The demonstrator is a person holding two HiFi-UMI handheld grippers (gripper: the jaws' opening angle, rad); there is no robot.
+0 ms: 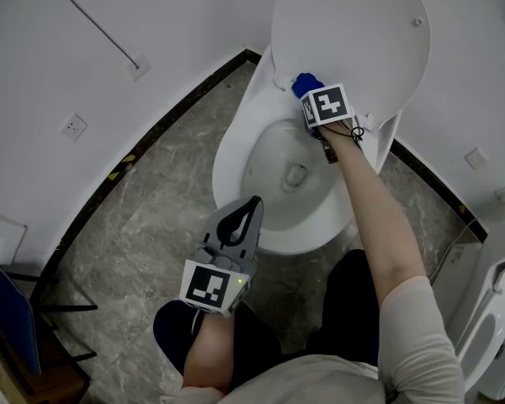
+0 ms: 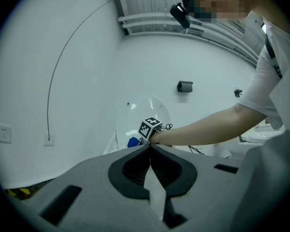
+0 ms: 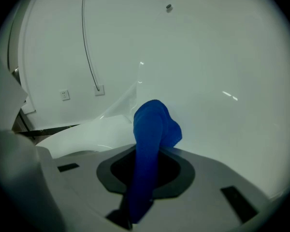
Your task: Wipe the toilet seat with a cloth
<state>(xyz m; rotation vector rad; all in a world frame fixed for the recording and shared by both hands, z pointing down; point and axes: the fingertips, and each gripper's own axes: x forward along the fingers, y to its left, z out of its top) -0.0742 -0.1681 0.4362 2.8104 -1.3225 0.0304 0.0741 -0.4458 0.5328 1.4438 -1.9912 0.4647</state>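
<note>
The white toilet (image 1: 236, 154) stands with its lid (image 1: 353, 32) raised against the wall. At the back of the seat, near the hinge, my right gripper (image 1: 311, 99) is shut on a blue cloth (image 1: 305, 84). In the right gripper view the cloth (image 3: 152, 124) runs up between the jaws and bunches against the white lid surface (image 3: 208, 81). My left gripper (image 1: 254, 202) hangs over the front rim of the bowl, shut and holding nothing. Its tips meet in the left gripper view (image 2: 150, 146), which also shows the cloth (image 2: 133, 142) far off.
Grey stone floor (image 1: 151, 225) surrounds the toilet, with a dark skirting strip (image 1: 160, 124) along the curved wall. A wall socket (image 1: 73, 126) sits at the left. A second white fixture (image 1: 492, 335) stands at the right edge, and a dark blue chair (image 1: 8, 318) at the lower left.
</note>
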